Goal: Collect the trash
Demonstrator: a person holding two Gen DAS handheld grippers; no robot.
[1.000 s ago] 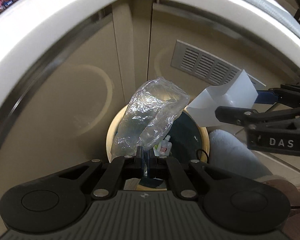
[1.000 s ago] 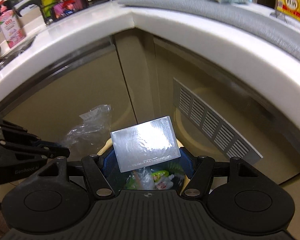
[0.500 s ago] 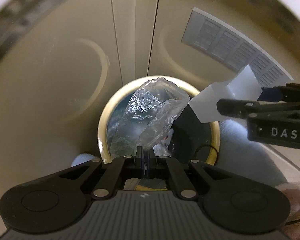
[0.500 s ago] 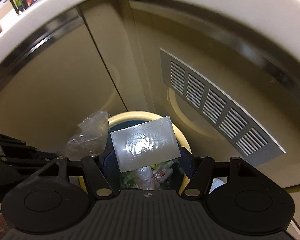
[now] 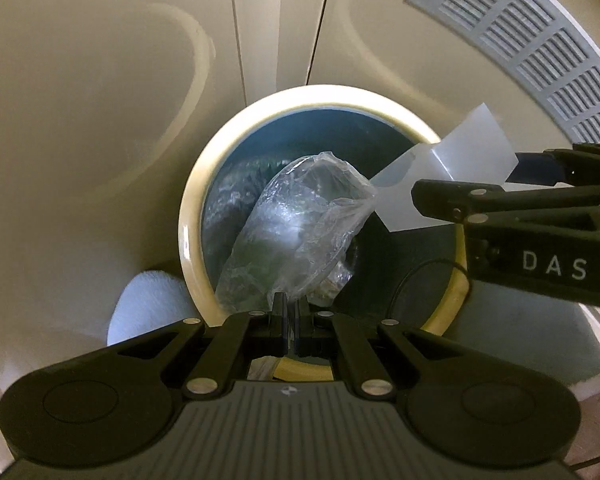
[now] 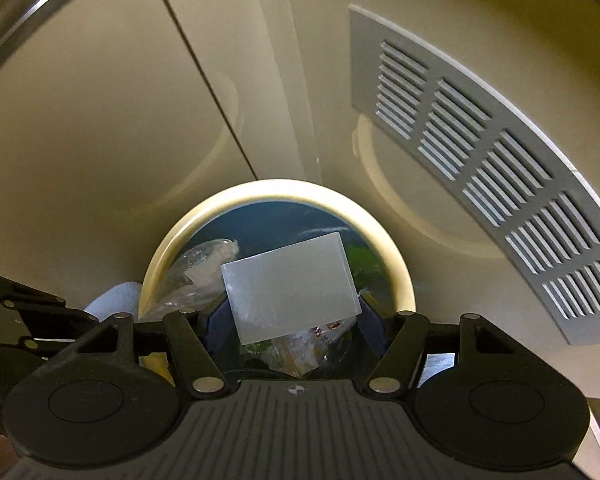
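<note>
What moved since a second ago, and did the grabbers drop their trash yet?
Both grabbers came down over the trash bin; the countertop slid out of view. Nothing dropped: the left gripper still pinches the clear plastic bag, and the right gripper still holds the frosted plastic piece. The bin stayed put.

**Both hand-held grippers clamped, pointing down**

The left hand-held gripper point(image 5: 290, 312) points steeply downward, its 2 fingers pressed nearly together on a thin bag point(image 5: 300, 232). The right hand-held gripper point(image 6: 292, 320) tilts down beside it, jaws set wider, pinching a sheet point(image 6: 290, 290) between blue pads point(image 6: 216, 324). In the left wrist view it reaches in from the right, close alongside.
</note>
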